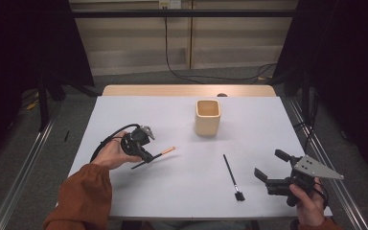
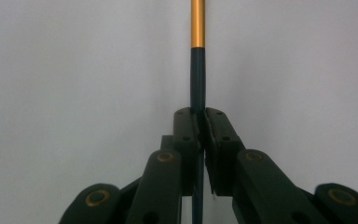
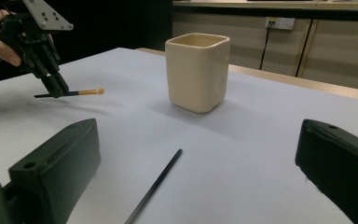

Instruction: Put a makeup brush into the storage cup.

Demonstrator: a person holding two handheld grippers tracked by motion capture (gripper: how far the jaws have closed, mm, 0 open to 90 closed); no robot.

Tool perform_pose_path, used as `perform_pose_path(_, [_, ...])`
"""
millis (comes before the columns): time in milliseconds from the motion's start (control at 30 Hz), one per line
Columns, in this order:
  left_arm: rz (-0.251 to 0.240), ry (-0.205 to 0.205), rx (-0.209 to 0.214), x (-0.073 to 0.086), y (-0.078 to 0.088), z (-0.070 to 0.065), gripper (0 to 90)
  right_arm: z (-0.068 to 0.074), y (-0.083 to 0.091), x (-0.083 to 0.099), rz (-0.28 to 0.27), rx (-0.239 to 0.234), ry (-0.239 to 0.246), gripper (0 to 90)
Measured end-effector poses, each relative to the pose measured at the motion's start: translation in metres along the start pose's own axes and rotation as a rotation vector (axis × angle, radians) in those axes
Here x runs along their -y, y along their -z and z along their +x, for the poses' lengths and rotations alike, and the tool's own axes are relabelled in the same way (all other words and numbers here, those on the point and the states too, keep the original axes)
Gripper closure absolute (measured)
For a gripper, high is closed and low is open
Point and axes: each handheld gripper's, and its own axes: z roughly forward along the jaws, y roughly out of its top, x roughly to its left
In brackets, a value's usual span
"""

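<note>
White table [image 1: 124, 115], cream cup [image 1: 207, 117], black brush [image 1: 232, 178]

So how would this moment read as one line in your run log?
left gripper: shut on orange-tipped brush | right gripper: open, empty | black brush: on table | cup: upright

Room dim, corners of high view nearly black; white worktop [image 1: 187, 187] is brightest area, evenly lit from above, no glare. Soft shadows under cup [image 3: 198, 70] & brush [image 1: 155, 155]. Left gripper view: near jaws soft, bg flat grey. Right gripper view: close jaws blurred, edges slightly bent.
</note>
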Motion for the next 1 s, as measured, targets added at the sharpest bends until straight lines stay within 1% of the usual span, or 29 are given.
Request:
perform_pose_path(100, [-0.049, 0.023, 0.006, 0.002, 0.003, 0.000, 83.8, 0.000, 0.000, 0.000, 0.000, -0.002, 0.002, 0.0])
perform_pose_path(133, [-0.062, 0.021, 0.008, 0.003, 0.004, 0.000, 83.8, 0.000, 0.000, 0.000, 0.001, -0.001, 0.000, 0.0])
perform_pose_path(200, [-0.107, 0.035, 0.003, 0.004, 0.006, -0.002, 83.9, 0.000, 0.000, 0.000, 0.000, 0.001, -0.002, 0.0])
perform_pose_path(233, [-0.115, 0.029, 0.001, 0.004, 0.008, -0.002, 83.9, 0.000, 0.000, 0.000, 0.000, 0.000, -0.001, 0.0])
perform_pose_path(267, [-0.128, 0.033, -0.010, 0.004, 0.009, -0.003, 83.9, 0.000, 0.000, 0.000, 0.000, 0.000, -0.002, 0.0])
perform_pose_path(300, [-0.139, 0.028, -0.014, 0.004, 0.010, -0.003, 83.8, 0.000, 0.000, 0.000, -0.001, 0.000, 0.000, 0.0])
perform_pose_path(367, [-0.187, 0.058, -0.022, 0.005, 0.012, -0.004, 83.9, 0.000, 0.000, 0.000, -0.001, 0.000, 0.000, 0.0])
perform_pose_path(400, [-0.187, 0.050, -0.020, 0.006, 0.013, -0.004, 83.9, 0.000, 0.000, 0.000, 0.000, 0.000, -0.002, 0.0])
perform_pose_path(433, [-0.200, 0.061, -0.017, 0.006, 0.014, -0.005, 83.8, 0.000, 0.000, 0.000, -0.001, 0.000, -0.001, 0.0])
perform_pose_path(467, [-0.205, 0.052, -0.030, 0.007, 0.015, -0.005, 83.9, 0.000, 0.000, 0.000, -0.002, 0.000, -0.002, 0.0])
perform_pose_path(500, [-0.218, 0.054, -0.040, 0.007, 0.016, -0.006, 83.9, 0.000, 0.000, 0.000, -0.001, 0.000, -0.002, 0.0])
perform_pose_path(533, [-0.234, 0.068, -0.025, 0.008, 0.017, -0.006, 83.9, 0.000, 0.000, 0.000, 0.001, 0.000, -0.001, 0.0])
perform_pose_path(567, [-0.229, 0.056, -0.039, 0.009, 0.018, -0.005, 83.9, 0.000, 0.000, 0.000, 0.000, 0.001, -0.001, 0.0])
perform_pose_path(600, [-0.252, 0.079, -0.038, 0.010, 0.018, -0.006, 83.9, 0.000, 0.000, 0.000, 0.000, 0.000, 0.000, 0.0])
perform_pose_path(633, [-0.270, 0.091, -0.037, 0.011, 0.019, -0.007, 83.8, 0.000, 0.000, 0.000, -0.001, 0.000, -0.001, 0.0])
perform_pose_path(667, [-0.279, 0.088, -0.050, 0.011, 0.020, -0.007, 83.9, 0.000, 0.000, 0.000, -0.001, 0.000, -0.001, 0.0])
perform_pose_path(700, [-0.293, 0.096, -0.053, 0.012, 0.021, -0.007, 83.9, 0.000, 0.000, 0.000, -0.001, -0.001, 0.000, 0.0])
perform_pose_path(767, [-0.313, 0.088, -0.071, 0.014, 0.023, -0.006, 83.9, 0.000, 0.000, 0.000, -0.001, 0.000, -0.002, 0.0])
perform_pose_path(800, [-0.332, 0.099, -0.069, 0.015, 0.023, -0.006, 83.9, 0.000, -0.001, 0.000, -0.001, 0.000, -0.002, 0.0])
perform_pose_path(833, [-0.340, 0.091, -0.076, 0.017, 0.024, -0.006, 83.9, 0.000, 0.000, 0.000, 0.001, 0.000, -0.002, 0.0])
perform_pose_path(900, [-0.362, 0.095, -0.086, 0.019, 0.024, -0.007, 83.9, 0.000, 0.000, 0.000, 0.002, -0.001, -0.002, 0.0])
perform_pose_path(1000, [-0.369, 0.125, -0.113, 0.021, 0.024, -0.006, 83.9, 0.000, -0.001, 0.000, 0.002, -0.003, -0.001, 0.0])
